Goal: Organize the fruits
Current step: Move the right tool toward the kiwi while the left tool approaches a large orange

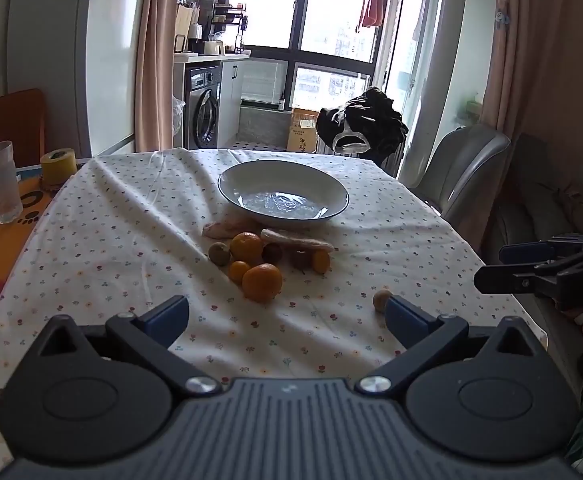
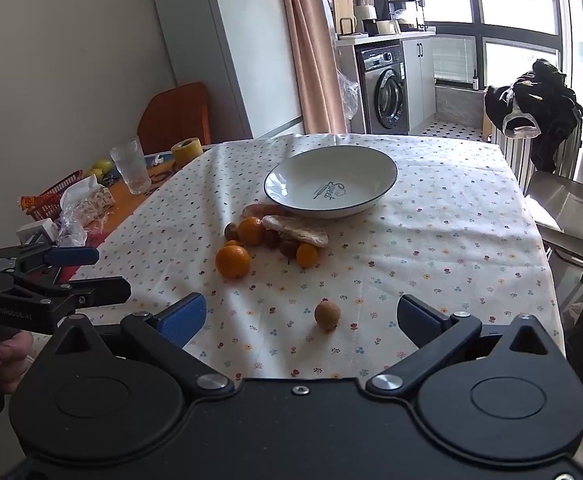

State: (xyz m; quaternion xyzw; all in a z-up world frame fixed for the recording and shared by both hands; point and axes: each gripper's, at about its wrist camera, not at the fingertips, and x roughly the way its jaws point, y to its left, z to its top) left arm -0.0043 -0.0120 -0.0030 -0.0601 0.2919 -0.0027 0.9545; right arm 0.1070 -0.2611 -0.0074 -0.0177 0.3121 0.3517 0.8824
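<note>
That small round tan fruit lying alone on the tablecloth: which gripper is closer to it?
Right. The small tan fruit lies just ahead of the open right gripper; the open left gripper points left of it.

A white bowl [image 2: 371,168] with a dark rim and the word "Sweet" printed inside stood upright and empty on the cloth. Just in front of it lay a cluster of fruit: a big orange [image 2: 232,261] nearest the camera, another orange [image 2: 251,230] behind it, two small oranges [image 2: 306,255], some dark round fruits [image 2: 288,246], a greenish-brown one [image 1: 219,253] and two pale sweet potatoes [image 2: 295,231]. One small tan fruit [image 2: 327,314] lay alone, well apart from the cluster.
</note>
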